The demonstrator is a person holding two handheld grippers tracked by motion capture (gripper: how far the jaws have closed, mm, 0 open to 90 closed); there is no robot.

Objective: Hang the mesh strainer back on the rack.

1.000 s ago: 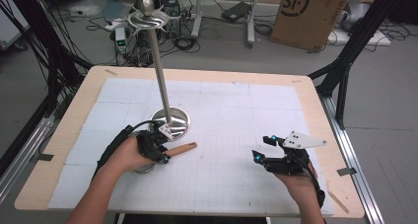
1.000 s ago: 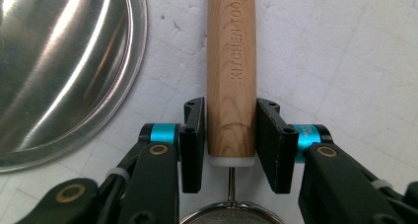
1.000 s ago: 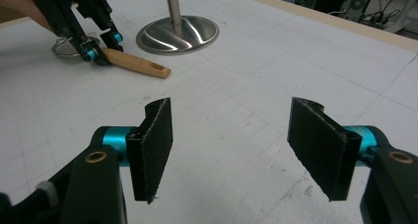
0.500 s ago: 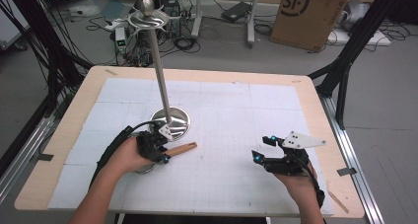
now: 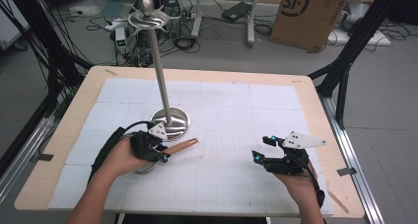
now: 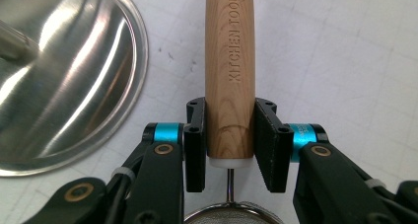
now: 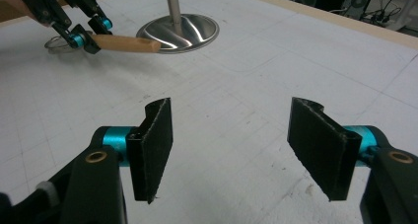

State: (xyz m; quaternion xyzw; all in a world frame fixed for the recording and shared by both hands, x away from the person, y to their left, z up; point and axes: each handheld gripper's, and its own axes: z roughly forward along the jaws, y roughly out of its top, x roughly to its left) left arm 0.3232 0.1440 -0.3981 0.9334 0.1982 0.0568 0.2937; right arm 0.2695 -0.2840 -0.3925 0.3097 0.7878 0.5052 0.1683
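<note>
We hold the left gripper [image 6: 229, 145] pinched on the wooden handle [image 6: 229, 71] of a small strainer, its two black pads pressing the handle from either side near the end where the wood meets a white collar. The handle runs straight ahead of the jaws, out over the white table mat [image 6: 345, 61]. Behind the jaws, just under the gripper's body, a thin wire leads back to the rim of the strainer's mesh bowl [image 6: 231, 215]. To the left of this gripper, close by, lies the round metal base [image 6: 64, 81] of a tall stand. From above, the left gripper [image 5: 157, 152] sits just in front of that base, with the handle [image 5: 180, 146] pointing toward the middle of the table.

Our right gripper [image 7: 230, 145] has its jaws spread wide, nothing between them, bare mat ahead. The strainer handle [image 7: 125, 43] lies well ahead and to its left.
</note>
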